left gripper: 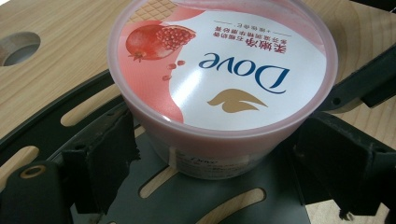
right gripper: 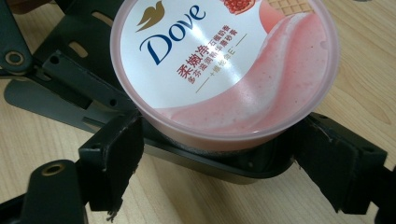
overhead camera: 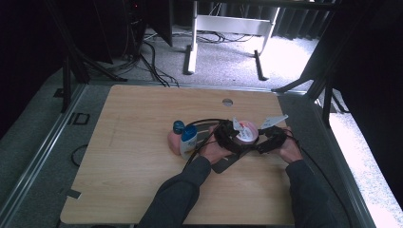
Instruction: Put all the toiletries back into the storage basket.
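A pink Dove tub (overhead camera: 247, 132) with a white and pink lid stands on a dark grey slotted plate (overhead camera: 227, 164) right of the table's middle. My left gripper (overhead camera: 227, 135) comes at it from the left and my right gripper (overhead camera: 272, 138) from the right. In the left gripper view the tub (left gripper: 219, 84) sits just beyond the left gripper (left gripper: 217, 158), whose jaws are spread wide, one black pad (left gripper: 107, 158) on each side of the tub's near wall. In the right gripper view the right gripper (right gripper: 219, 158) stands open the same way around the tub (right gripper: 224, 65), with a small gap at the pads (right gripper: 112, 158).
A pink bottle with a white label and a blue cap (overhead camera: 183, 137) stands close to the left hand. A round hole (overhead camera: 227, 101) is cut in the wooden table (overhead camera: 142, 180) near its far edge. Black cables loop around the hands. Beyond the table are desk legs and floor cables.
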### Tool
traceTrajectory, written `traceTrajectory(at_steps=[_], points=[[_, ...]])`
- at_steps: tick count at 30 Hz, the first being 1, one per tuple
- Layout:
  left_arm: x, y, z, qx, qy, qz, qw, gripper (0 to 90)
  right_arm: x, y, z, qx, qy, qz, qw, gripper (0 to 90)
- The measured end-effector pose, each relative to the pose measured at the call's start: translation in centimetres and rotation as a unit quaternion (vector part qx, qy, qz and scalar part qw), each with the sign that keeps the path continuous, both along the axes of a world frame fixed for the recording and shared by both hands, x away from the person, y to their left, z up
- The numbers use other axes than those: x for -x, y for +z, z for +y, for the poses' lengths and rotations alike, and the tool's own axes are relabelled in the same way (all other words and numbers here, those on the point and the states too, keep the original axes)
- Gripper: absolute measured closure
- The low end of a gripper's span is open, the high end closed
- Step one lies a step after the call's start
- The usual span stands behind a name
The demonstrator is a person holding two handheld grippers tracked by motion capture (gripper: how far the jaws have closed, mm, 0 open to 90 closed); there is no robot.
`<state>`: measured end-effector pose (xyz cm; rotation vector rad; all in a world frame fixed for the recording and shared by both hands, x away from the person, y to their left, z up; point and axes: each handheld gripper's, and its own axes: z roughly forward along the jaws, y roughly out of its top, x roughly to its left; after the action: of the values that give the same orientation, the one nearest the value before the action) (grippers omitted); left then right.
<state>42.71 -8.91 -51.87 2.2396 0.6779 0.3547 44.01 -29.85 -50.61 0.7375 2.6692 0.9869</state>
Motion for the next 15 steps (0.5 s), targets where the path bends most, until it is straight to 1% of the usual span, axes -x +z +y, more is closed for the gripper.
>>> traceTrajectory(at_steps=[6,8,10,11,12,13,15], points=[[-0.1,-0.01,-0.1,0.001,0.002,0.002,1.0,12.8,-0.11,0.03,-0.06,0.002,-0.001,0.001,1.0,16.9],[-0.06,-0.11,-0.21,-0.003,0.002,0.001,1.0,12.9,-0.13,0.06,-0.02,0.01,0.001,-0.002,0.9999,16.9],[-0.06,-0.26,-0.29,-0.006,0.004,0.003,1.0,13.0,-0.15,-0.08,0.04,0.012,-0.001,0.0,0.9999,16.9],[-0.06,-0.35,-0.31,-0.011,0.003,0.003,0.9999,13.2,-0.16,-0.19,0.05,0.013,-0.002,0.003,0.9999,16.9],[-0.08,-0.45,-0.3,-0.009,0.004,0.006,0.9999,13.5,-0.2,-0.34,0.06,0.014,-0.002,0.004,0.9999,16.7],[-0.1,-0.52,-0.27,-0.004,0.006,0.008,0.9999,13.8,-0.14,-0.41,0.08,0.016,-0.001,-0.002,0.9999,16.7],[-0.1,-0.54,-0.26,-0.002,0.006,0.009,0.9999,14.1,-0.13,-0.39,0.14,0.018,-0.003,-0.002,0.9998,16.6]])
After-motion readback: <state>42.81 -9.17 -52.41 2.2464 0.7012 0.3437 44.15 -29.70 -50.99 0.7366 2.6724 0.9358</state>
